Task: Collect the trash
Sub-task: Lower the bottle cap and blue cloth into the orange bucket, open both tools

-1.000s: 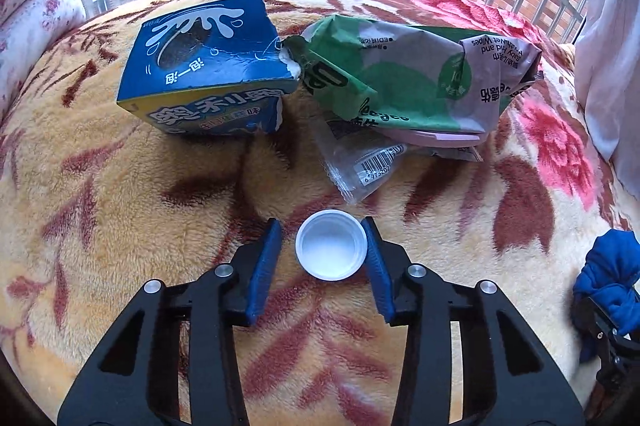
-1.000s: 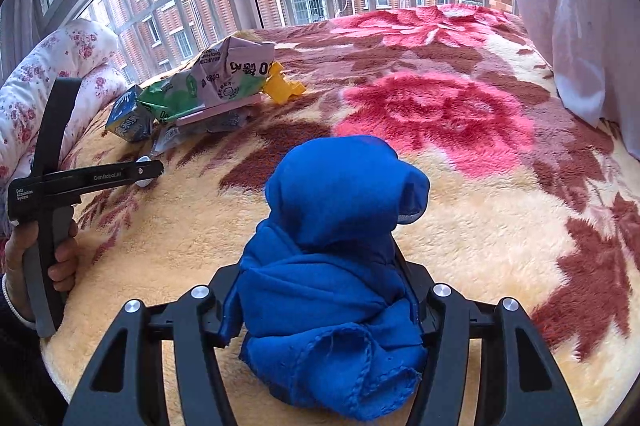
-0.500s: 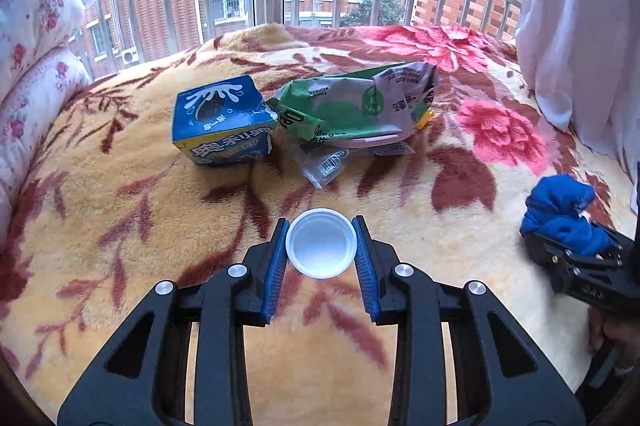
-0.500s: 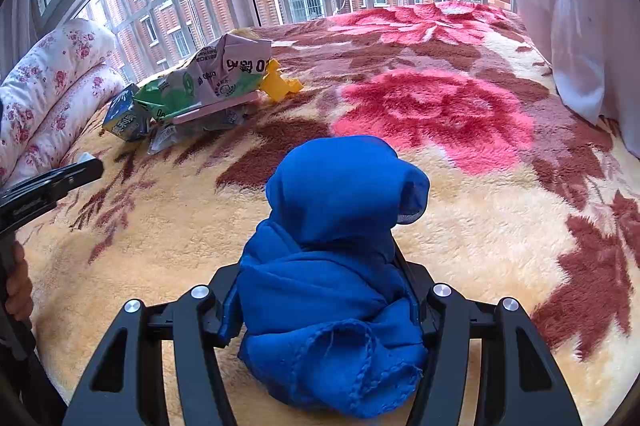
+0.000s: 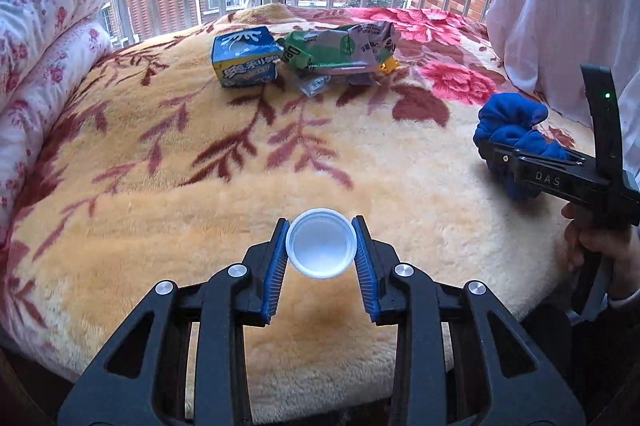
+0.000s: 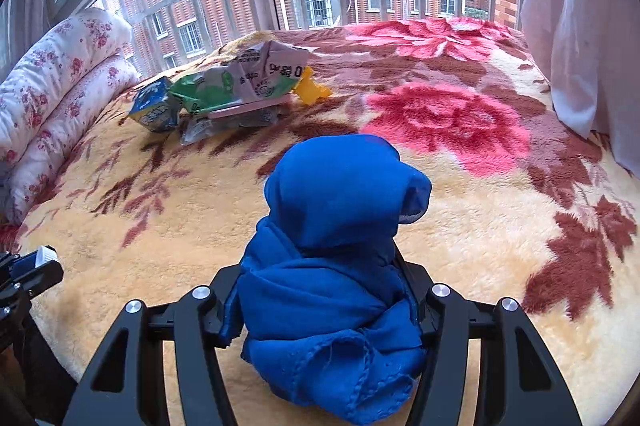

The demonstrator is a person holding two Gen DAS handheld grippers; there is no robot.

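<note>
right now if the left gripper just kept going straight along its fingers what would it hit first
Probably the blanket. The left gripper, shut on the white cap, points down at bare fleece, well short of the blue box and green wrapper. Depth is uncertain.

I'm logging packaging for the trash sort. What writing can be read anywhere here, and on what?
"DAS": side of the right gripper.
"奥利奥": front of the blue cookie box.
Wipes pack: print too small and warped to read.
Clear wrapper: barcode label unreadable.
White cap: no text.
</note>
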